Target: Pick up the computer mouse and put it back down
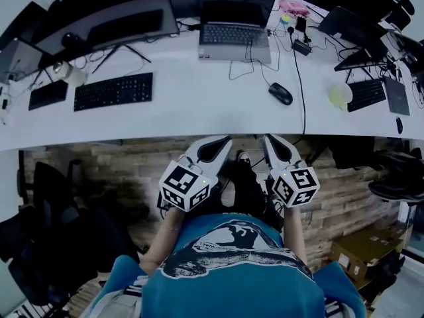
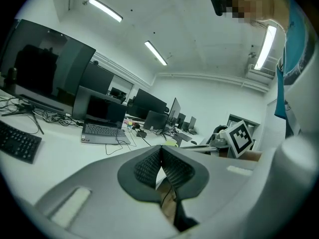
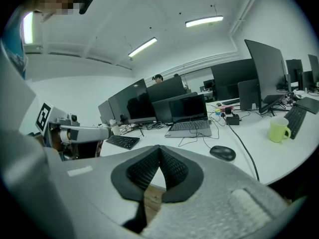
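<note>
The computer mouse (image 1: 280, 93) lies alone on the white desk (image 1: 199, 101), in front of and to the right of an open laptop (image 1: 234, 32). A black keyboard (image 1: 113, 91) sits well to its left, a yellow-green mug (image 1: 340, 95) to its right. Both grippers hang short of the desk's near edge, over the wooden floor (image 1: 132, 171) — left gripper (image 1: 222, 141) and right gripper (image 1: 270, 140) side by side, pointing toward the desk, well apart from the mouse.

No word, brand or number can be read anywhere. The marker cube (image 1: 185, 185) on the left gripper (image 1: 224, 140) and the one on the right gripper (image 1: 267, 139) bear only black-and-white square patterns. At six o'clock in the head view, the print on the T-shirt (image 1: 238, 277) carries lettering too small to read.
</note>
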